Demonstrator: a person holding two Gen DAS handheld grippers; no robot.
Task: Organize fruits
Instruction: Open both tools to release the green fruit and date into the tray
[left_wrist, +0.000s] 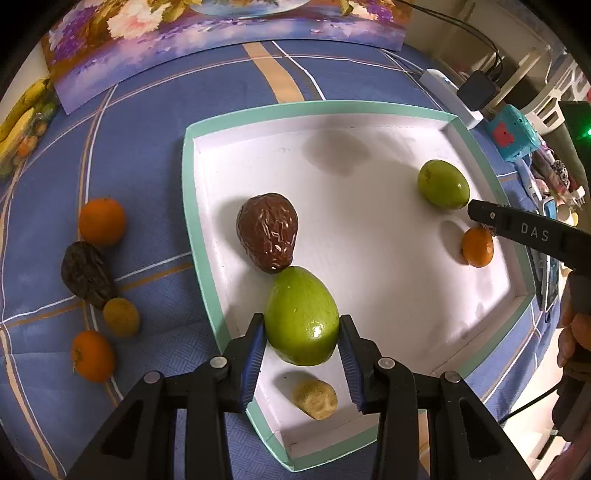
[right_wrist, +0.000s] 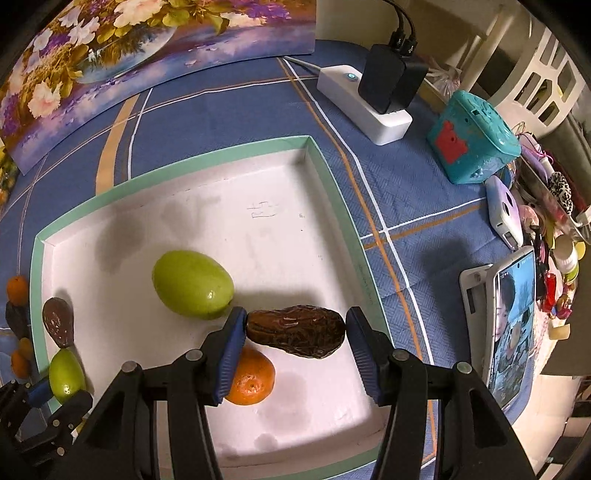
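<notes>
In the left wrist view, we see the left gripper (left_wrist: 302, 363) with its fingers (left_wrist: 255, 360) pinching a large green fruit (left_wrist: 302, 316) from both sides, over the near corner of the white tray (left_wrist: 190, 192). A small tan fruit (left_wrist: 316, 399) lies on the tray floor below the gripper. Just beyond the green fruit, touching it, lies a wrinkled brown date (left_wrist: 268, 232). Farther right in the tray we find a second green fruit (left_wrist: 443, 189) and a small orange fruit (left_wrist: 477, 246) under a finger of the right gripper. On the blue counter (left_wrist: 155, 155) left of the tray lie two orange fruits (left_wrist: 102, 221), a dark wrinkled fruit (left_wrist: 88, 274) and a yellowish fruit (left_wrist: 120, 316).

In the right wrist view, we see the right gripper (right_wrist: 295, 339) with its fingers (right_wrist: 231, 354) holding a dark brown date (right_wrist: 297, 332) endwise above the tray (right_wrist: 332, 177). The small orange fruit (right_wrist: 253, 380) rests on the tray floor beneath it. The second green fruit (right_wrist: 192, 284) lies just beyond the left finger. Farther back on the counter (right_wrist: 240, 110) stand a white power strip (right_wrist: 364, 105) and a teal box (right_wrist: 472, 138); a flower painting (right_wrist: 110, 59) leans at the far edge.
</notes>
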